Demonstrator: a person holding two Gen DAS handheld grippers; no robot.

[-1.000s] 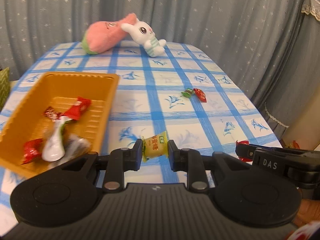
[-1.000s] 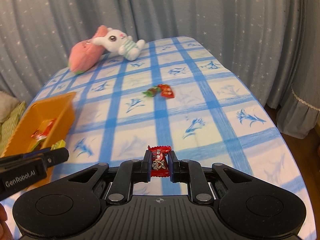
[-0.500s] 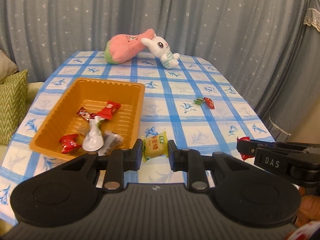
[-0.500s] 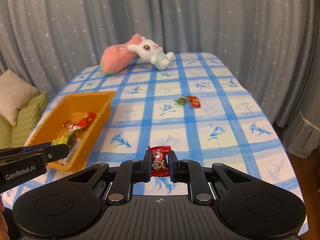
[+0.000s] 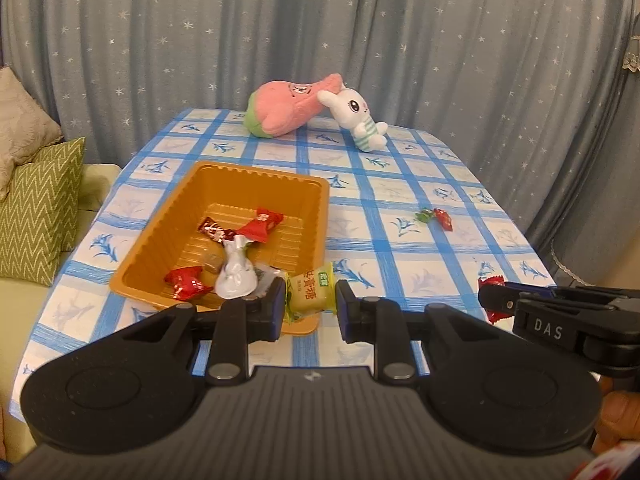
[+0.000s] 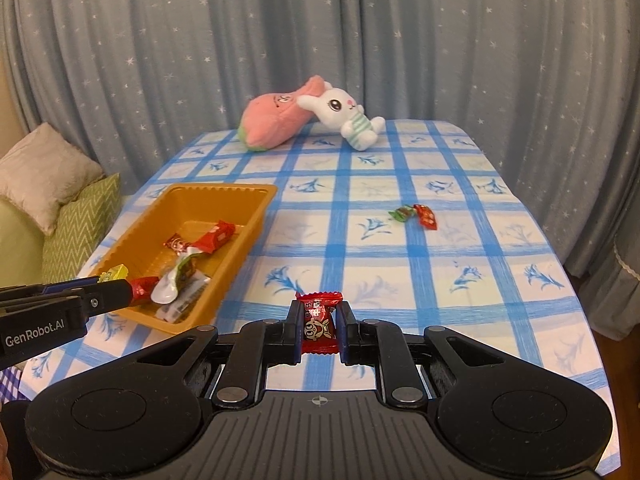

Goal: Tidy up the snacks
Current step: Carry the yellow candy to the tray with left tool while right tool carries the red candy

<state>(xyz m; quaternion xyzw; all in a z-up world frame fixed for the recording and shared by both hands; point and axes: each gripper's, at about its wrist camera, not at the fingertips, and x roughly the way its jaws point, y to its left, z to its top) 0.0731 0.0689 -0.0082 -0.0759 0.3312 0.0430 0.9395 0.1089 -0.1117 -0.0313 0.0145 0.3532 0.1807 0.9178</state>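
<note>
My left gripper (image 5: pixel 310 300) is shut on a yellow candy (image 5: pixel 310 295), held in the air near the front right corner of the orange tray (image 5: pixel 256 178). The tray holds several wrapped snacks, red ones and a white one (image 5: pixel 236 274). My right gripper (image 6: pixel 319 322) is shut on a red candy (image 6: pixel 318 320), raised over the near part of the table. In the left wrist view the right gripper (image 5: pixel 496 298) shows at the right edge. In the right wrist view the left gripper (image 6: pixel 110 282) reaches in from the left beside the tray (image 6: pixel 224 190). A green candy (image 6: pixel 401 213) and a red candy (image 6: pixel 426 216) lie together on the table's right side.
A blue-checked cloth covers the table (image 6: pixel 400 264). A pink plush (image 6: pixel 272 124) and a white bunny plush (image 6: pixel 344 118) lie at the far end. Grey star-print curtains hang behind. A couch with green (image 5: pixel 36 216) and beige cushions stands left of the table.
Both grippers have pulled back and risen with their candies still held, so the table and tray look smaller and farther. The couch cushions have come into view on the left.
</note>
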